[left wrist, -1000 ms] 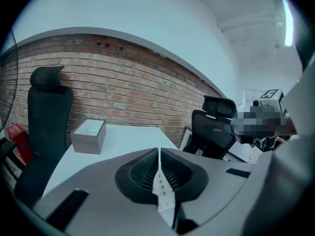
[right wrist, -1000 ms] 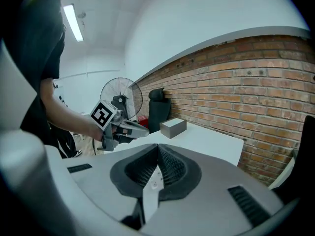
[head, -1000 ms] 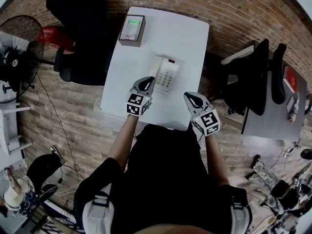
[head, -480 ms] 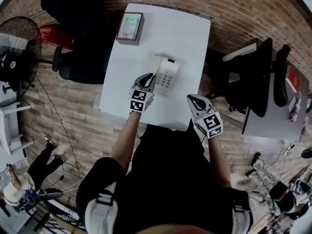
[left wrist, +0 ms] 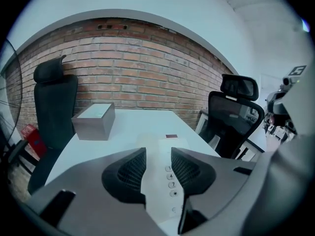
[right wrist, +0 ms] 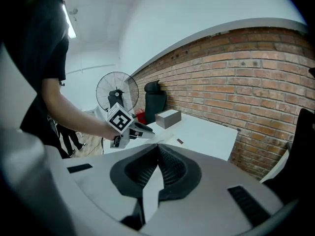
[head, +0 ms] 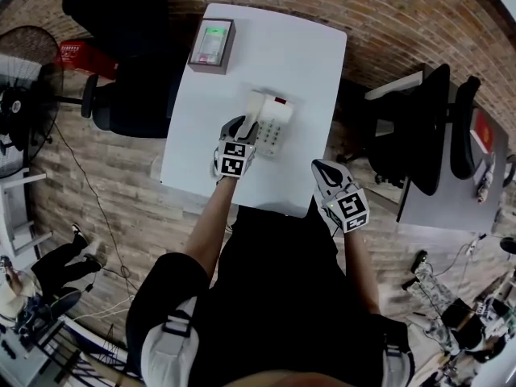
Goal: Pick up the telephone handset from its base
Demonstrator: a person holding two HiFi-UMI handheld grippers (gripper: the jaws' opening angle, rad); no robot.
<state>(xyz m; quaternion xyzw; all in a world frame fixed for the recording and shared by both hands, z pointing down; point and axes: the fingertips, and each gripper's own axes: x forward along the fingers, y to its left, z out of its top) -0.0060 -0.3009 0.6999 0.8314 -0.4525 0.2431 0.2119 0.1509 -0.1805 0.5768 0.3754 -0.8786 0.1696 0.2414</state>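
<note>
A white telephone (head: 272, 126) with a keypad lies in the middle of the white table (head: 290, 51), its handset (head: 252, 110) resting along the base's left side. My left gripper (head: 239, 127) is low over the handset's near end, its jaws opening. In the left gripper view the handset (left wrist: 153, 178) runs through the gap between the dark pads (left wrist: 129, 170) without being pressed, and the keypad (left wrist: 172, 185) shows beside it. My right gripper (head: 325, 170) hangs at the table's near edge, right of the phone, shut on nothing.
A grey box with a green light (head: 211, 45) stands at the table's far left corner. Black office chairs sit left of the table (head: 121, 55) and to the right (head: 423, 131). A floor fan (head: 20, 95) is at far left, before brick flooring.
My left gripper has moved forward and down onto the handset's near end, and its jaws have parted. The right gripper has barely shifted.
</note>
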